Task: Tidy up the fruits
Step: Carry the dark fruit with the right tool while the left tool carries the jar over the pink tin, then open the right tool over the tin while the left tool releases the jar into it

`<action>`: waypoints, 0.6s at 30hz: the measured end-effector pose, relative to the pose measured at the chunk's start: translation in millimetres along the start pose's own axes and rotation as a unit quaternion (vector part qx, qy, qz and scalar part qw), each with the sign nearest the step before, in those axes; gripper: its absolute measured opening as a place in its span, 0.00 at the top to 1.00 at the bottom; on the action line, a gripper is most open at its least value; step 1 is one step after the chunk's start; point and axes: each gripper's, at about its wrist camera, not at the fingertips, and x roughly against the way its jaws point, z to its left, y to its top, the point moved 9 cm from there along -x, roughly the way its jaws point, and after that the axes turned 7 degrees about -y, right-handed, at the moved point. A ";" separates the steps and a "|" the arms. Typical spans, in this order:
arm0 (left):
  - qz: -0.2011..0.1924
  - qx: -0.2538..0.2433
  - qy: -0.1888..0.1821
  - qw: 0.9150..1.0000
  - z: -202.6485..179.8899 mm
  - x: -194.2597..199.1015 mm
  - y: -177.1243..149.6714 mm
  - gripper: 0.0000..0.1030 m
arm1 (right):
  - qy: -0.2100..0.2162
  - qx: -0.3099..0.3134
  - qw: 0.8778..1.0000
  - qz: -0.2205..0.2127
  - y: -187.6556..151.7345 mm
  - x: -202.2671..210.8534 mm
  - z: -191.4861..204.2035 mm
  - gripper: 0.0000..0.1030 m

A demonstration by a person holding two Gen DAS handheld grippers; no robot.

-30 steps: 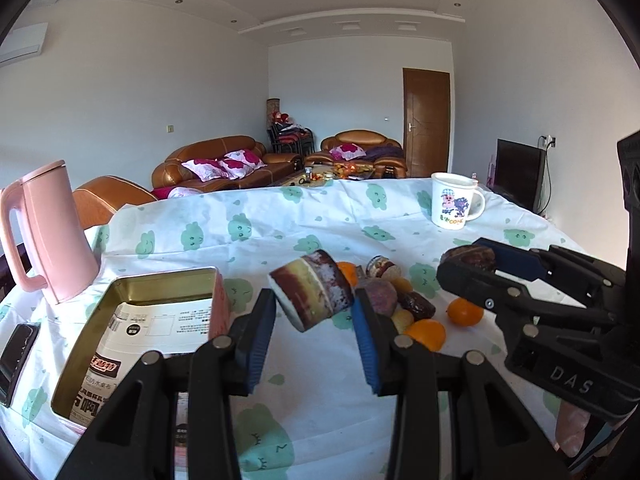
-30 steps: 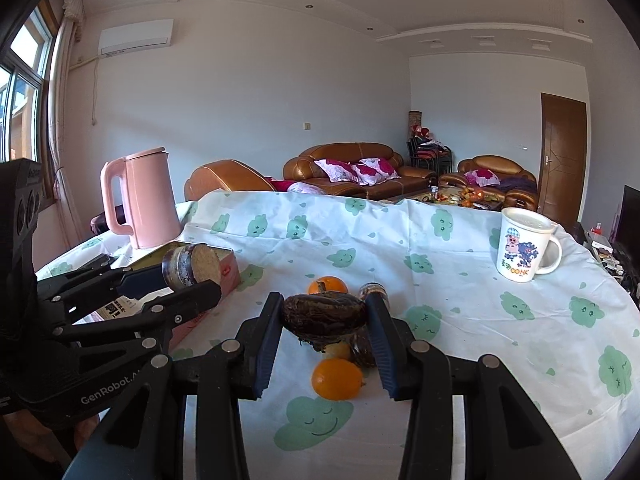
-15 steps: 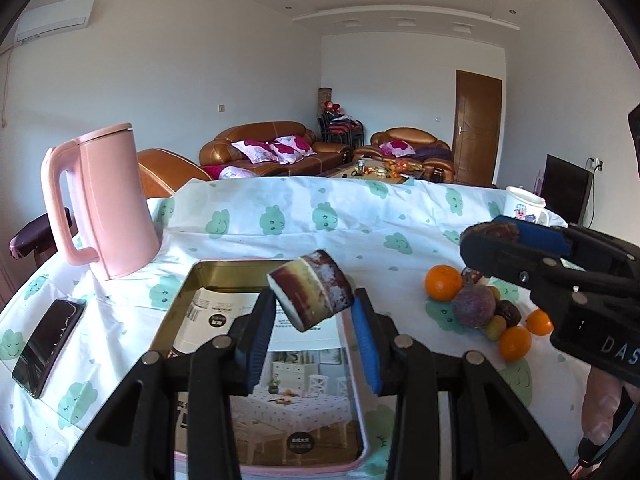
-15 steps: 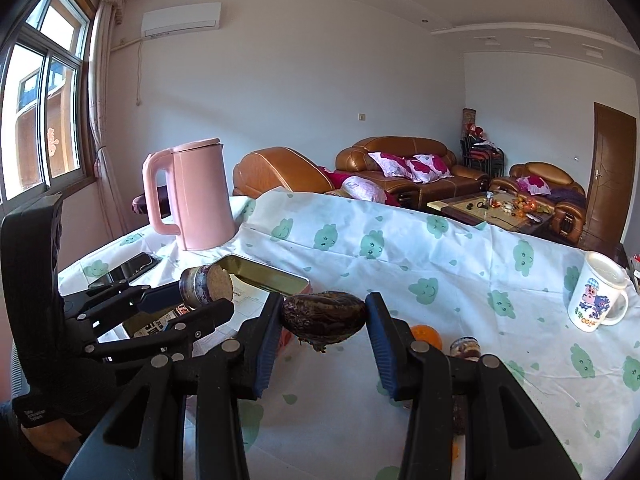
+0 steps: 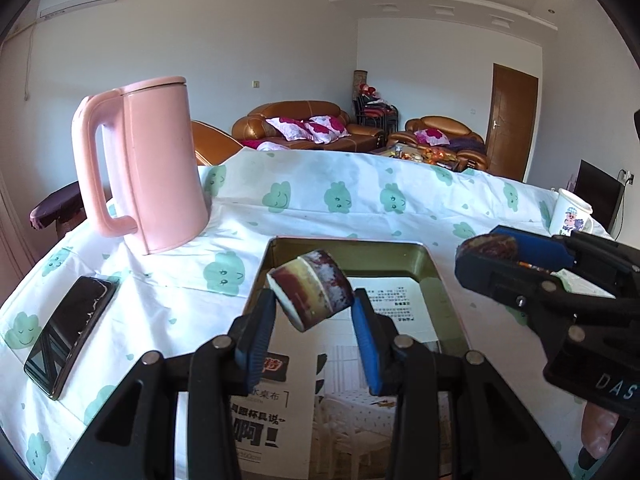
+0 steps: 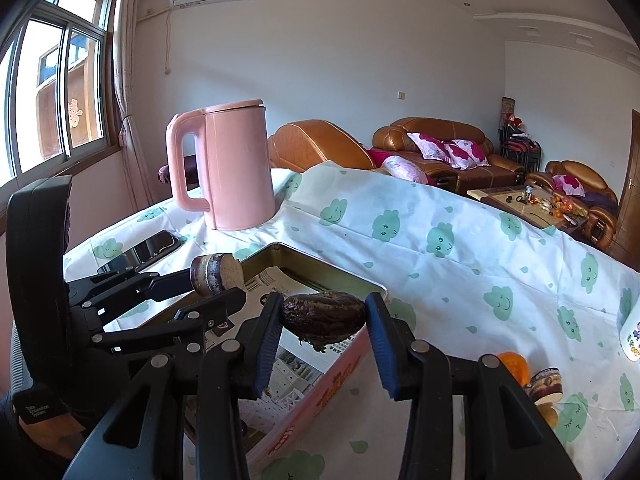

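My left gripper is shut on a cut purple-and-cream fruit piece and holds it above the open metal tin, which has printed paper inside. My right gripper is shut on a dark wrinkled fruit and holds it over the tin's near right edge. The right gripper also shows in the left wrist view, and the left gripper with its piece in the right wrist view. An orange and another cut fruit piece lie on the cloth at the right.
A pink kettle stands left of and behind the tin. A black phone lies at the table's left edge. A white cartoon mug stands at the far right. The table has a white cloth with green clouds.
Both grippers moved left with their fruits, away from the fruit pile on the cloth, and now hang over the tin. The kettle and phone came closer into view.
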 end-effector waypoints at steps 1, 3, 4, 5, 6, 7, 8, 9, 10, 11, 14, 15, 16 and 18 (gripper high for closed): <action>0.001 -0.001 0.000 1.000 1.9 -0.2 -0.6 0.61 | 0.001 0.000 1.000 0.002 -0.3 -3.1 1.7 0.57; 0.004 -0.002 0.003 1.000 4.8 -2.1 -1.7 0.61 | 0.003 0.001 1.000 0.007 -1.4 -9.4 5.3 0.57; 0.005 -0.001 0.004 1.000 6.5 -3.3 -2.3 0.61 | 0.004 0.002 1.000 0.009 -2.3 -11.8 7.0 0.57; 0.007 0.000 0.004 1.000 7.9 -4.7 -2.9 0.61 | 0.004 0.004 1.000 0.011 -3.3 -14.0 8.8 0.57; 0.009 0.001 0.005 1.000 9.3 -5.6 -3.5 0.61 | 0.005 0.005 1.000 0.014 -4.3 -16.2 10.2 0.57; 0.010 0.002 0.005 1.000 10.6 -6.3 -4.0 0.61 | 0.005 0.007 1.000 0.016 -5.1 -17.9 11.4 0.57; 0.012 0.002 0.003 1.000 11.1 -7.4 -4.5 0.61 | 0.006 0.008 1.000 0.018 -5.7 -19.3 12.6 0.57; 0.014 0.003 0.003 1.000 11.6 -8.5 -5.3 0.61 | 0.008 0.009 1.000 0.021 -6.7 -21.6 13.8 0.57; 0.016 0.005 0.002 1.000 12.4 -9.3 -5.3 0.61 | 0.009 0.011 1.000 0.023 -7.7 -23.3 15.0 0.57; 0.017 0.005 0.000 1.000 12.4 -9.3 -5.0 0.61 | 0.009 0.011 1.000 0.025 -8.6 -24.4 15.8 0.57; 0.020 0.003 0.003 1.000 13.6 -10.8 -4.8 0.61 | 0.010 0.012 0.999 0.030 -12.0 -29.2 16.3 0.57; 0.023 0.003 0.001 1.000 13.6 -12.5 -5.2 0.61 | 0.010 0.011 0.999 0.033 -13.2 -30.5 16.0 0.57; 0.028 0.004 0.000 1.000 13.8 -13.9 -5.8 0.61 | 0.010 0.011 0.999 0.035 -14.3 -31.8 15.8 0.57; 0.039 0.003 0.000 0.999 14.4 -17.5 -8.0 0.61 | 0.011 0.013 0.999 0.041 -16.8 -34.9 16.9 0.57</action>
